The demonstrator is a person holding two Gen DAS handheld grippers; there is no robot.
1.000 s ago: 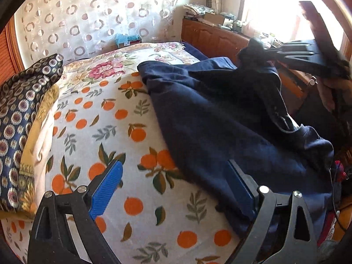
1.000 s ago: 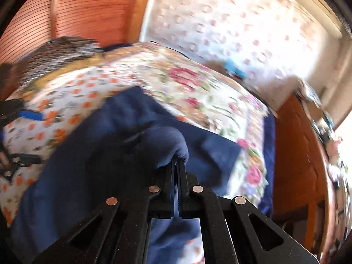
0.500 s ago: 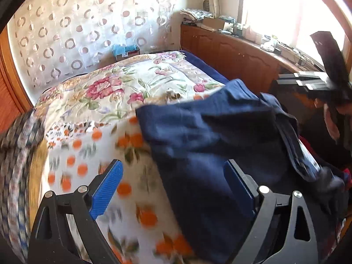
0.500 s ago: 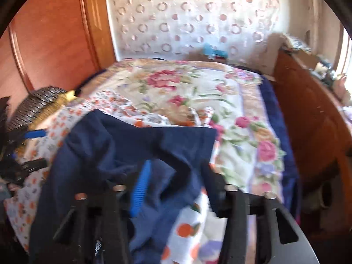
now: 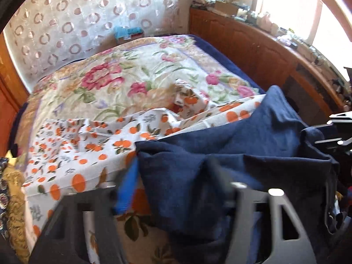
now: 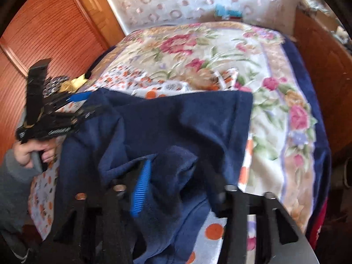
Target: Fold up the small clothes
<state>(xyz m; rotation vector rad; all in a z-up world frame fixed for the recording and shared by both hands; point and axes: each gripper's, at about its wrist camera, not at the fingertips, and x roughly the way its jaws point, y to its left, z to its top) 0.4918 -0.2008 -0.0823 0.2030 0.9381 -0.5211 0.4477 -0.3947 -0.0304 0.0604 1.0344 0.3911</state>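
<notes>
Left wrist view: motion blur smears the left gripper (image 5: 173,189) at the bottom of the frame, its blue-padded finger and dark finger standing apart around a corner of the navy garment (image 5: 231,154). Whether the pads actually press the cloth cannot be told; the fingers look spread. The garment lies rumpled across the near right part of the bed, on an orange-print sheet (image 5: 88,149) that itself covers part of a floral bedspread (image 5: 114,74). Its lower edge runs under the gripper and out of frame. At the right border only slivers of the right gripper (image 5: 338,132) show, cut off by the frame edge. A wooden cabinet (image 5: 253,52) runs along the far side of the garment, its cluttered top washed out by window glare.

Right wrist view: the right gripper (image 6: 178,182), also blurred, has its fingers parted with a bunched fold of the navy garment (image 6: 187,118) heaped between them; no clamping is visible. This view shows what the other cannot: the garment's straight hemmed edge toward the bedspread (image 6: 220,50), and, left of the garment, a hand (image 6: 33,151) gripping the left gripper (image 6: 72,105), whose tips reach the cloth's left corner. Their gap is too dark and blurred to judge here.
</notes>
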